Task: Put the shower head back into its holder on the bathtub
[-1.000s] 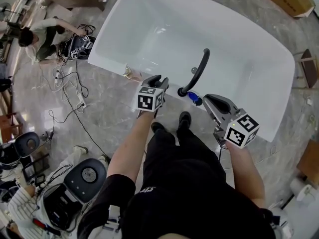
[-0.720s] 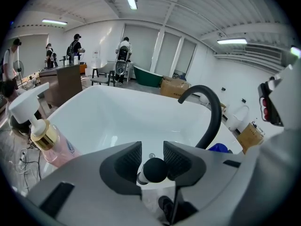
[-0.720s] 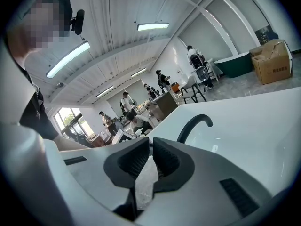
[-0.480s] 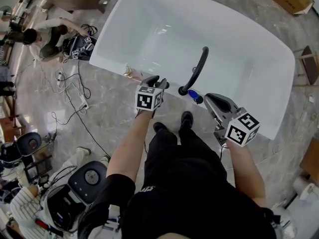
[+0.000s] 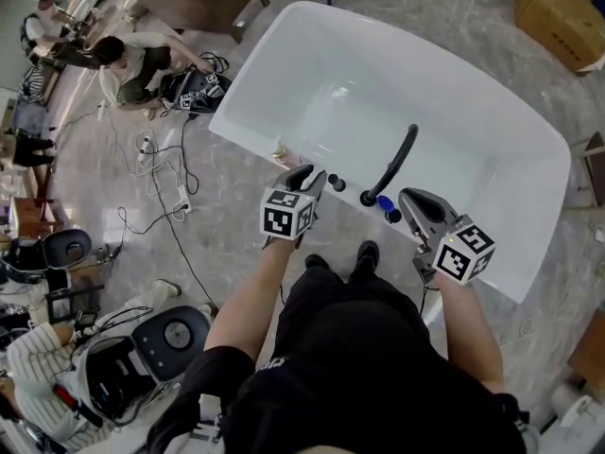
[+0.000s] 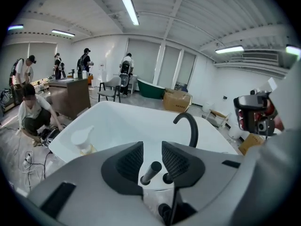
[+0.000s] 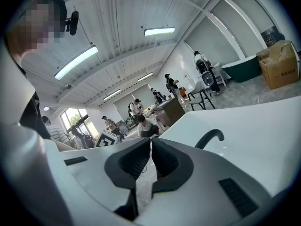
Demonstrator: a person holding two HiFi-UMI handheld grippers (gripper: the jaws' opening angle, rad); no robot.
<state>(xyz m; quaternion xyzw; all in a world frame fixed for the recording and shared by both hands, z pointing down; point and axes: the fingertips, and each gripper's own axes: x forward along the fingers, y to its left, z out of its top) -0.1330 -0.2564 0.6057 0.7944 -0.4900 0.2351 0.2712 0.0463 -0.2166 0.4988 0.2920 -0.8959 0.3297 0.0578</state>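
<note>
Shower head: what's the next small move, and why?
Probably back the left gripper away from the tub. The shower head already seems to stand upright in its place on the tub rim, and the open jaws aren't touching it.

A slim dark shower head stands tilted in its holder on the white bathtub rim.

The person wears a black short-sleeved top with small pale lettering on its left side, black trousers and black round-toed shoes; both forearms are bare below the sleeves.
</note>
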